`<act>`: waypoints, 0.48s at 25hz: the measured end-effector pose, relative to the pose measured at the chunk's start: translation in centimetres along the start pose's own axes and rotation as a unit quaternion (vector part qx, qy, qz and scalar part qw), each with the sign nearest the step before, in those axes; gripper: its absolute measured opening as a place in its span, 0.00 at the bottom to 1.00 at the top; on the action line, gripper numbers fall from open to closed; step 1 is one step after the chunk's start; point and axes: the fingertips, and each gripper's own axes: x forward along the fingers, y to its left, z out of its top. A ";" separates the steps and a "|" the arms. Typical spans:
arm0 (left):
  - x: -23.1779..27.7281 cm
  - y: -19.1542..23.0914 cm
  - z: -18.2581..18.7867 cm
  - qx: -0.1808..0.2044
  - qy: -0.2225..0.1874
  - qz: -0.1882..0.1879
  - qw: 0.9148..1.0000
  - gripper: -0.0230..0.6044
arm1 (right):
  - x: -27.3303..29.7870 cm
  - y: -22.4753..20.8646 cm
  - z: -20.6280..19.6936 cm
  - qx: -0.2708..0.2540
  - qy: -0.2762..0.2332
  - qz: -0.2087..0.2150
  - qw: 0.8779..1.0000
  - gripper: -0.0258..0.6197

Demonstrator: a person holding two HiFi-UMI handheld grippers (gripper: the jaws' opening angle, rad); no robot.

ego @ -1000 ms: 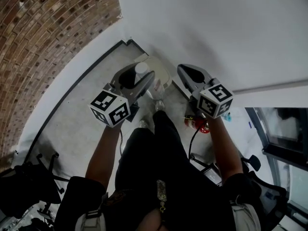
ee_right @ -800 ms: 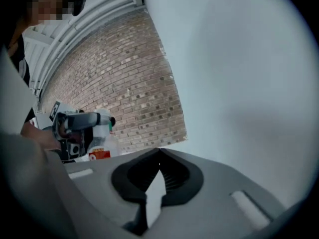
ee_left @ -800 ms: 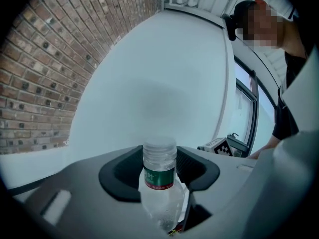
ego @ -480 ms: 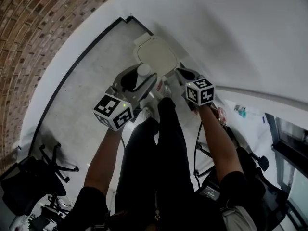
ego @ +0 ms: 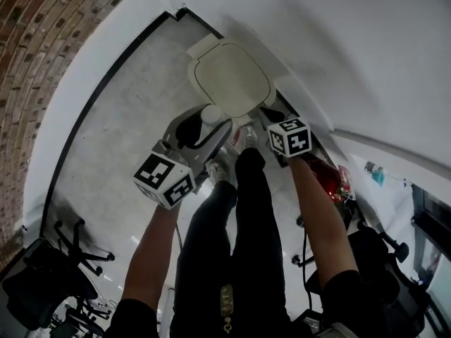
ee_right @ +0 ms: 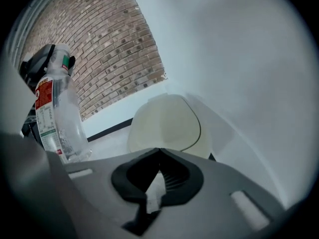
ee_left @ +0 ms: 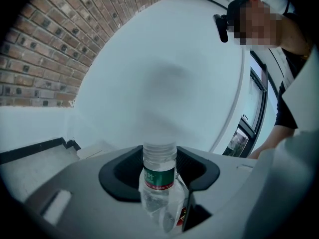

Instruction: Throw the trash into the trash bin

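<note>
Squarely, the bottle [ee_left: 159,183] stands pinched between left fingers [ee_left: 121,174] — right fingers [ee_right: 175,178] pressed together.

The bottle [ee_left: 162,205] in your left gripper [ego: 204,124] is clear, glossy plastic, and its label [ee_left: 158,179] is a shiny printed film. The left gripper and your right gripper [ee_right: 158,152] have matt grey plastic shells, with black ribbed pads [ee_right: 177,176]. The trash bin [ego: 231,78] looks like smooth cream plastic. The brick wall [ee_left: 45,49] is rough, and the floor [ego: 120,118] is matt, grey and speckled.
</note>
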 end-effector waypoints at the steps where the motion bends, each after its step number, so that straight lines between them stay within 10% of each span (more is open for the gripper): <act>1: 0.2 0.4 -0.6 -0.003 0.004 0.002 1.000 0.36 | 0.7 -0.3 -0.5 -0.001 0.006 -0.003 1.000 0.04; 12: 0.1 1.2 -3.3 -0.020 0.017 0.009 1.000 0.36 | 2.3 -1.0 -2.4 0.007 0.040 -0.026 0.999 0.04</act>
